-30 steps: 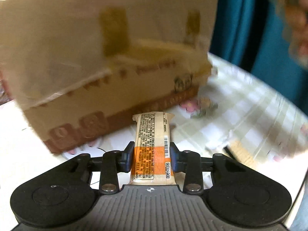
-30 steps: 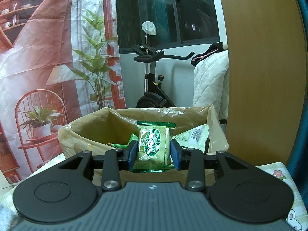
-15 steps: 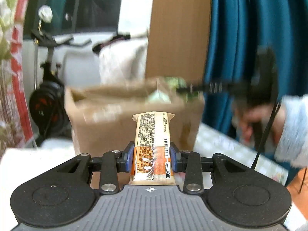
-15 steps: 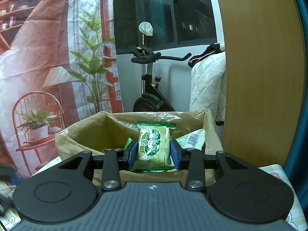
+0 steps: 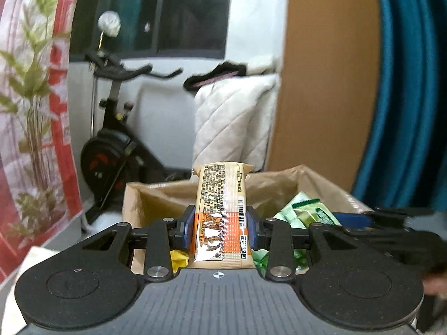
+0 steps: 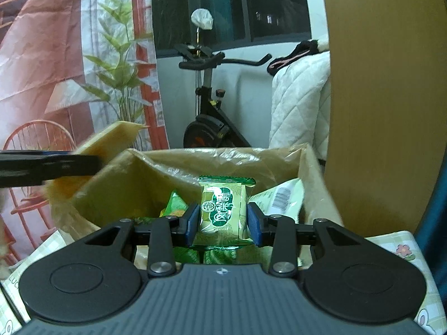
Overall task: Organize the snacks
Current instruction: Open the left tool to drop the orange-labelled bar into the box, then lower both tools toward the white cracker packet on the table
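My left gripper (image 5: 220,224) is shut on a long tan and orange snack bar (image 5: 220,209), held over the near edge of an open cardboard box (image 5: 134,195) lined with brown plastic. My right gripper (image 6: 222,220) is shut on a green snack packet (image 6: 222,212), held above the same box (image 6: 310,167). Several green and white packets (image 6: 282,198) lie inside the box. The right gripper also shows in the left wrist view (image 5: 391,223), at the right. The left gripper with its bar shows at the left of the right wrist view (image 6: 56,164).
The box stands on a table with a checked floral cloth (image 6: 402,251). Behind it are an exercise bike (image 6: 206,106), a white quilted cover (image 6: 299,106), a wooden panel (image 6: 382,83), a blue curtain (image 5: 405,83) and a printed red backdrop (image 6: 42,69).
My left gripper has risen and swung from the box's side to above its open top, beside the right gripper. The right gripper has kept its place over the box.
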Available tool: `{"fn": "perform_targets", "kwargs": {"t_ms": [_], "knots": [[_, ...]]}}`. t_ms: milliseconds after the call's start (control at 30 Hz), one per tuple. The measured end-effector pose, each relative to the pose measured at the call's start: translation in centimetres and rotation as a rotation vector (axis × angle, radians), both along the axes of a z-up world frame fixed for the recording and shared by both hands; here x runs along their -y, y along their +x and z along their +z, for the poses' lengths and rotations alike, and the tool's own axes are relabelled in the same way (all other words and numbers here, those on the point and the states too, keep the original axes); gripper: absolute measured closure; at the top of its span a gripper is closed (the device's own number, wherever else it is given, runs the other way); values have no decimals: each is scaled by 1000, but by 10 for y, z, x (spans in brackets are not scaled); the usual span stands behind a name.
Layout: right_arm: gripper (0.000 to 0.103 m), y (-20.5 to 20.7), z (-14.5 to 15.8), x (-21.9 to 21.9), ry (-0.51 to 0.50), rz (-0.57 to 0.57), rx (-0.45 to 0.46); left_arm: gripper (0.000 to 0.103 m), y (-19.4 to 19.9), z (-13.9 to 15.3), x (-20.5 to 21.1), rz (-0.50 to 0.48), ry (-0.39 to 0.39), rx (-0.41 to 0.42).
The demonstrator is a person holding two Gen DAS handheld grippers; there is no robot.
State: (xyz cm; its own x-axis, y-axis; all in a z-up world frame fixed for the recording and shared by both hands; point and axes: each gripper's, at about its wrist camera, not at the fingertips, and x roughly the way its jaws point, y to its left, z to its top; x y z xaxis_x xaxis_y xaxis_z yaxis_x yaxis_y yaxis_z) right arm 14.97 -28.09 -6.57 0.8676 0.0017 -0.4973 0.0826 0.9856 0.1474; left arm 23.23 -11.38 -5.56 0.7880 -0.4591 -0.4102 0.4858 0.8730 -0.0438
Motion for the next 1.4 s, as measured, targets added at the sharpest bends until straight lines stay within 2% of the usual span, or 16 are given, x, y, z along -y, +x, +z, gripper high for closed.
{"fn": "perform_targets", "kwargs": {"t_ms": [33, 100, 133, 400, 633, 767, 833, 900, 1000, 1133, 1267, 1400], "knots": [[62, 2, -2, 0, 8, 2, -11, 63, 5, -3, 5, 12, 8, -17], [59, 0, -3, 1, 17, 2, -16, 41, 8, -6, 9, 63, 37, -17], [54, -2, -2, 1, 18, 9, -15, 37, 9, -7, 10, 74, 42, -8], [53, -32, 13, 9, 40, 19, -1, 37, -34, 3, -33, 45, -14, -3], [50, -91, 19, 10, 84, 34, 4, 37, -89, -17, -65, 17, -83, -61], [46, -119, -4, 9, 62, 17, -66, 37, -106, -42, -72, 32, -60, -102], [46, -127, -27, 10, 52, 3, -148, 37, -108, -55, -75, 45, -64, -141], [46, -135, -50, 6, 0, -4, -231, 37, -109, -66, -77, 57, -71, -174], [46, -146, -84, -6, -114, 48, -376, 37, -112, -79, -78, 56, -71, -204], [46, -163, -114, -16, -167, 102, -499, 37, -114, -91, -78, 56, -67, -244], [40, -174, -129, -36, -217, 195, -536, 37, -117, -100, -77, 43, -61, -270], [37, -168, -132, -52, -221, 235, -499, 37, -116, -106, -77, 35, -58, -288]]}}
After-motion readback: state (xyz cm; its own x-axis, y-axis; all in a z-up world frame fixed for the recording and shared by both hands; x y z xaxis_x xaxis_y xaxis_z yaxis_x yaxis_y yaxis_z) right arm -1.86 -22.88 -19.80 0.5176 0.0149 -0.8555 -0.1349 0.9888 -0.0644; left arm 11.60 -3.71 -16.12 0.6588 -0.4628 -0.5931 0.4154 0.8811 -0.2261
